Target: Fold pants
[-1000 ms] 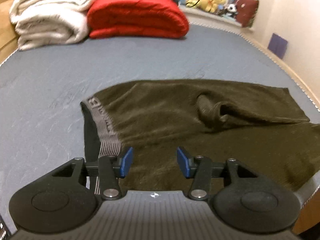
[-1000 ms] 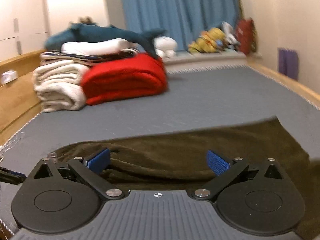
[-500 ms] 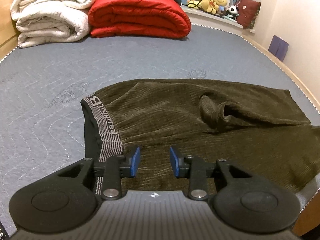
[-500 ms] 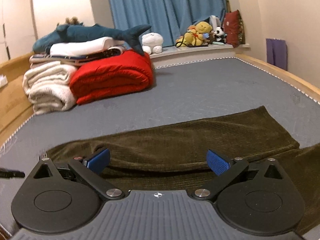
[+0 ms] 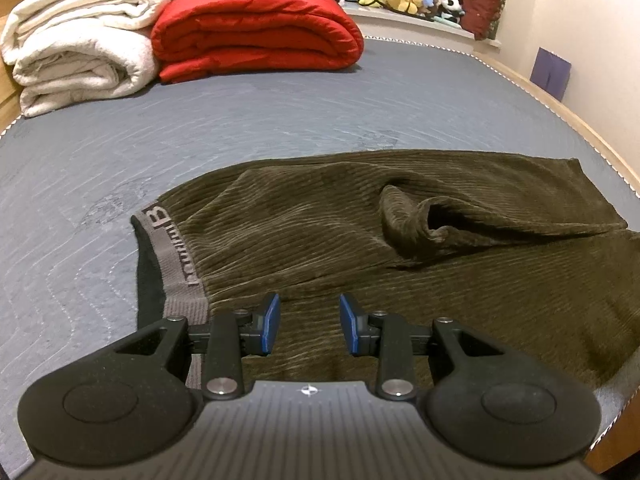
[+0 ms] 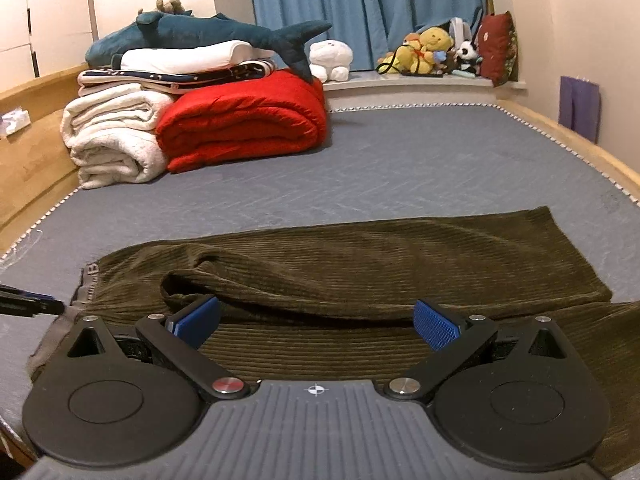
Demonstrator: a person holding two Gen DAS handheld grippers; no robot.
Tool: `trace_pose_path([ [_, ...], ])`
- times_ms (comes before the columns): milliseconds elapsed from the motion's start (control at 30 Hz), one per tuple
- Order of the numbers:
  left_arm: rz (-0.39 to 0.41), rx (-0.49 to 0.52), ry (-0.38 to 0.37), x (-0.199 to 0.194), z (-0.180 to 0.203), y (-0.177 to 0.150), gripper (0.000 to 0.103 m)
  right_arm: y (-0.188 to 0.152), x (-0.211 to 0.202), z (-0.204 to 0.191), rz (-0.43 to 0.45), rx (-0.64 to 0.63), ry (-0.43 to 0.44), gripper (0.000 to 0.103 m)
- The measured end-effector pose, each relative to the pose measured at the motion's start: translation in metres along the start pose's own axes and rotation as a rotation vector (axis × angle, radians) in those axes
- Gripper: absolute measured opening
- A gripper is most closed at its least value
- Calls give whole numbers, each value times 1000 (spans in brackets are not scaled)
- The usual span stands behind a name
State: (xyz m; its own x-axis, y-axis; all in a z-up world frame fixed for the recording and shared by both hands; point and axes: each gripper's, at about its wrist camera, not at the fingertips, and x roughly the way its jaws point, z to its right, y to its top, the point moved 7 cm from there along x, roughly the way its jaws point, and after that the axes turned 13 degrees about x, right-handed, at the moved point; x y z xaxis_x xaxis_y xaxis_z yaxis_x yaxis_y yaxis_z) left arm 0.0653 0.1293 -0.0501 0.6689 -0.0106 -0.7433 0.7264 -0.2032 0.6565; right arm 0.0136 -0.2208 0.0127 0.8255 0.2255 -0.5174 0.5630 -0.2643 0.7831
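Dark olive corduroy pants (image 5: pixel 400 248) lie across the blue-grey mattress, with the grey lettered waistband (image 5: pixel 176 256) at their left end. One leg lies over the other with a raised fold (image 5: pixel 424 224) in the middle. My left gripper (image 5: pixel 309 320) hovers over the cloth just right of the waistband, its blue pads a narrow gap apart with nothing between them. My right gripper (image 6: pixel 316 322) stands wide open over the near leg of the pants (image 6: pixel 360 264), holding nothing. At the far left of the right wrist view a dark tip of the left gripper (image 6: pixel 28 305) shows.
A rolled red duvet (image 5: pixel 256 32) and a folded white blanket (image 5: pixel 80 48) sit at the far left of the mattress (image 5: pixel 320 112), with a plush shark (image 6: pixel 208 36) on top. Soft toys (image 6: pixel 432 52) line the window sill. A wooden bed rim (image 6: pixel 580 148) runs along the right.
The left gripper's jaws have narrowed and it has moved forward and down, closer to the pants by the waistband. The right gripper has stayed wide open over the near leg.
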Motion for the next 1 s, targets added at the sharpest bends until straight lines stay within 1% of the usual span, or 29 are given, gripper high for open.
trace_pose_path([
  [100, -3, 7, -5, 7, 6, 5, 36, 4, -1, -2, 15, 14, 5, 102],
  [200, 2, 0, -16, 11, 8, 10, 36, 10, -1, 1, 41, 21, -8, 102],
  [267, 0, -19, -26, 14, 2, 13, 36, 14, 1, 8, 56, 39, -34, 102],
  [367, -24, -63, -58, 22, -13, 18, 36, 20, 5, 20, 57, 91, -59, 102],
  [400, -26, -65, -58, 26, -19, 21, 36, 22, 6, 22, 59, 103, -67, 102],
  [533, -12, -42, 14, 47, -48, 40, 35, 26, 8, 24, 62, 111, -72, 102],
  [667, -2, -27, 77, 85, -85, 58, 35, 30, 8, 23, 66, 99, -68, 102],
  [767, 6, 2, 131, 119, -111, 69, 35, 32, 8, 22, 67, 96, -67, 102],
  [800, 5, 9, 137, 129, -117, 72, 35, 33, 7, 22, 65, 95, -65, 102],
  [900, 1, 27, 153, 159, -135, 81, 38, 36, 7, 21, 72, 77, -67, 102],
  [967, -14, 44, 155, 178, -145, 87, 48, 37, 7, 22, 74, 61, -79, 102],
  [1000, -21, 51, 157, 186, -148, 89, 48, 37, 8, 22, 72, 55, -85, 102],
])
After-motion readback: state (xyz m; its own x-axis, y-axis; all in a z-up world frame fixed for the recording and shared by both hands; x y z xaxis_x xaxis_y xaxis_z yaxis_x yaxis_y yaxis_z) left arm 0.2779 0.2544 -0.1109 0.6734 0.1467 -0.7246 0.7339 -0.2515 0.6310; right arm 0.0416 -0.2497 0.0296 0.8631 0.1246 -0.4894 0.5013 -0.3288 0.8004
